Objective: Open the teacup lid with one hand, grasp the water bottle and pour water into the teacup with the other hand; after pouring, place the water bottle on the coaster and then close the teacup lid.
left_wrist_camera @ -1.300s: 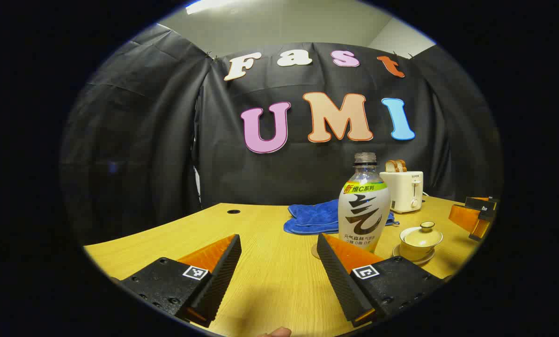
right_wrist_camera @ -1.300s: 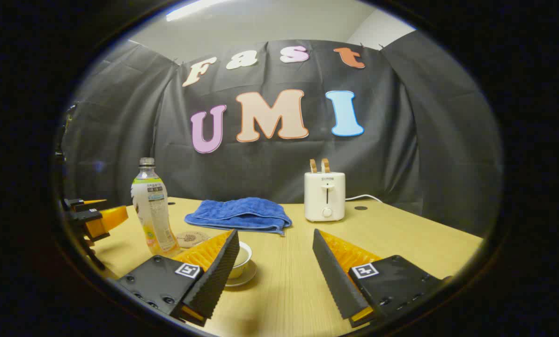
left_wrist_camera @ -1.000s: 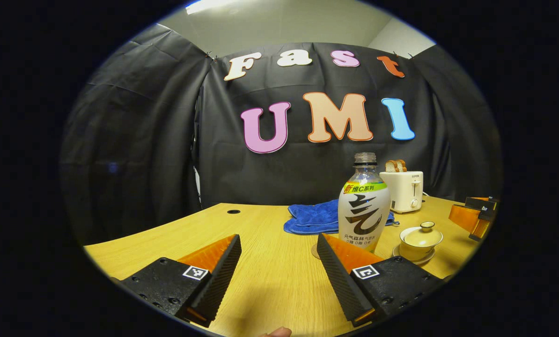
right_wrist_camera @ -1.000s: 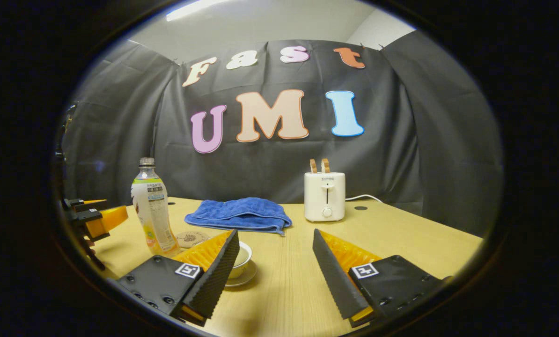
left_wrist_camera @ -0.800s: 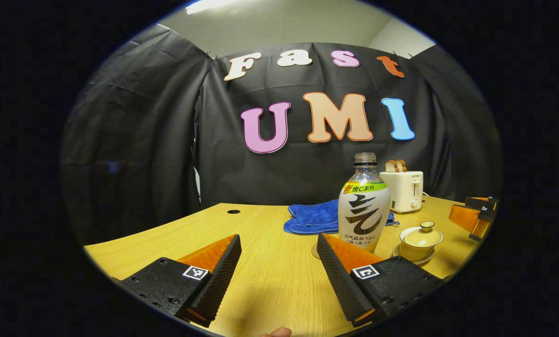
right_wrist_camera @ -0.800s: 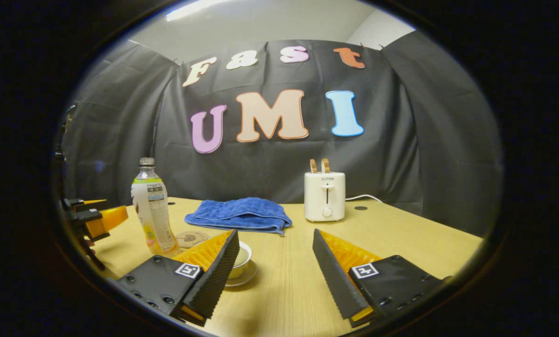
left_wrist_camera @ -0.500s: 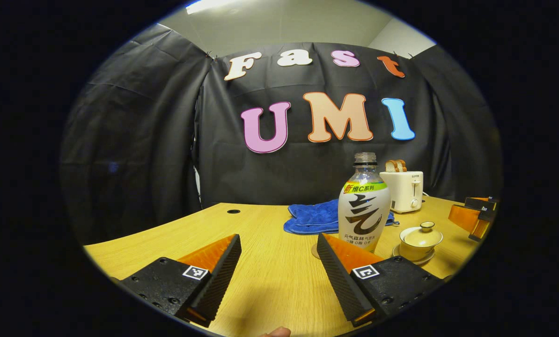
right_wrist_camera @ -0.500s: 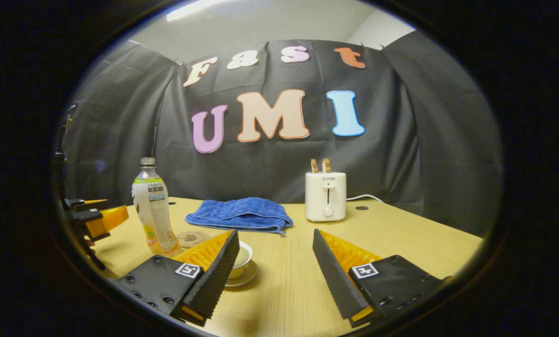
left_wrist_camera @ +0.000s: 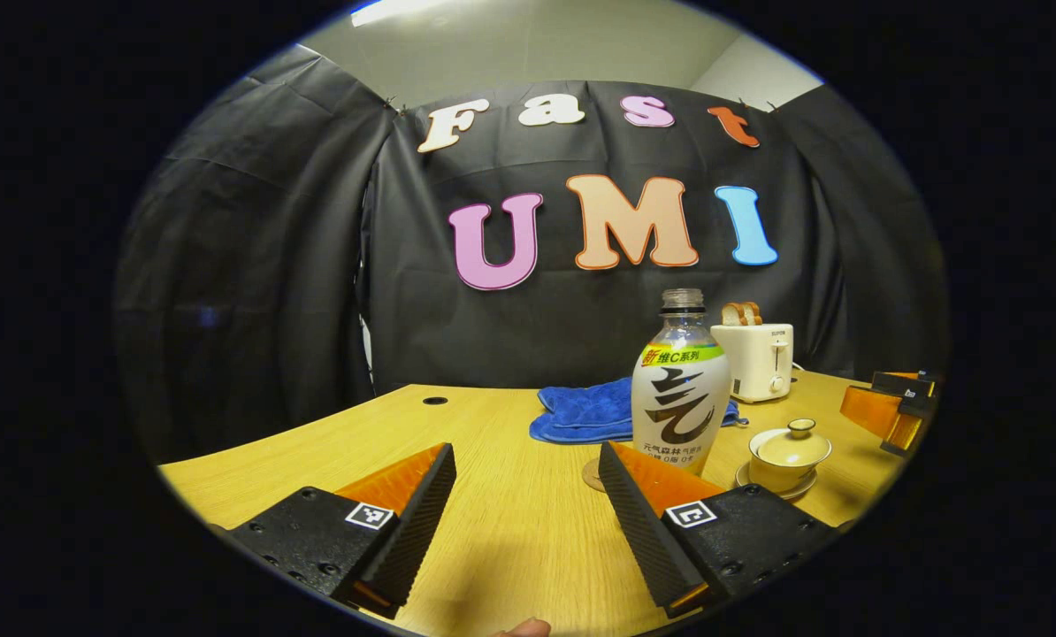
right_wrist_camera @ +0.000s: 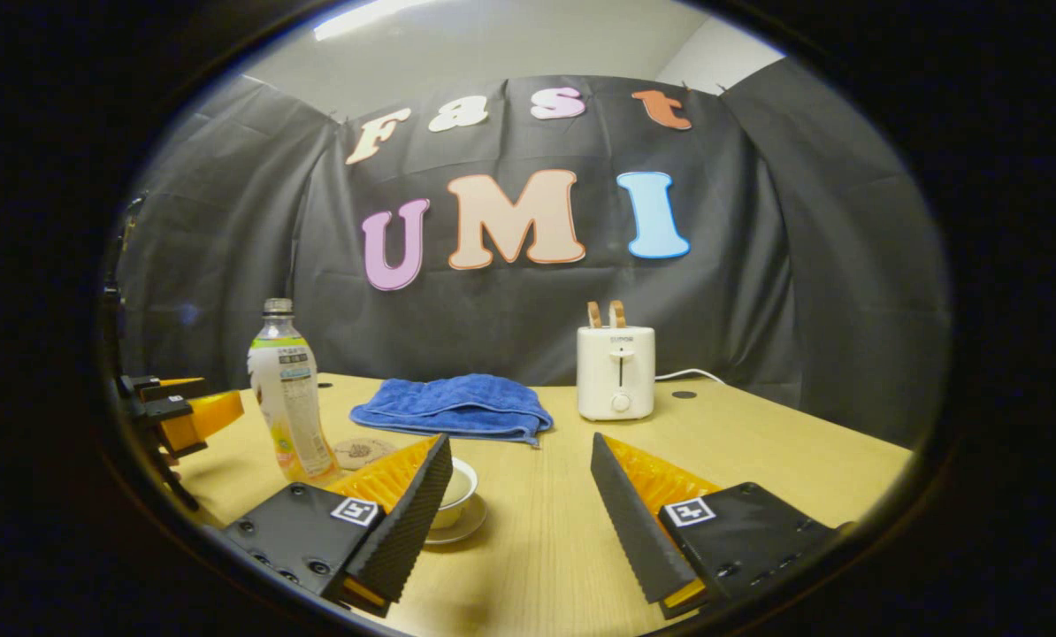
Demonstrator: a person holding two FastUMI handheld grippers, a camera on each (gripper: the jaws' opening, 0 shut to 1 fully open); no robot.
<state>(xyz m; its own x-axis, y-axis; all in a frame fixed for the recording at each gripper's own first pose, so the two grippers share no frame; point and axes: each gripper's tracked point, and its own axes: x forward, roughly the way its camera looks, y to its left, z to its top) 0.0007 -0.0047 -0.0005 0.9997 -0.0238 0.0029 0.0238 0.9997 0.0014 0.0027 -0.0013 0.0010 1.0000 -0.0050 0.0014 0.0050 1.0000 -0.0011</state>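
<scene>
1. Closest in, the left gripper [left_wrist_camera: 528, 500] sits low over the wooden table [left_wrist_camera: 510, 531] with its jaws spread wide and nothing between them. Same deal with the right gripper [right_wrist_camera: 519, 495]: released, empty.
2. Just past the right gripper's left finger is the teacup [right_wrist_camera: 454, 491] on its saucer. In the left gripper view the lid [left_wrist_camera: 792, 445] is on, knob up, so I'd say we're at the very start: lid not lifted, nothing poured.
3. The water bottle [left_wrist_camera: 680, 389] stands upright a bit left of the cup, cap off by the look of it. The round coaster [right_wrist_camera: 362, 449] lies just beside its base, between bottle and cup.
4. Next move, my guess: right gripper swings left and down to pinch that small lid knob. It's a tiny target, so it needs a centred, gentle close. The left one goes for the bottle's body.
5. Further back there's a blue towel [right_wrist_camera: 453, 403], then a white toaster [right_wrist_camera: 615, 370] with bread in the slots.
6. Writing: the bottle has a printed label and the toaster a small logo, but I won't be reading those out.
</scene>
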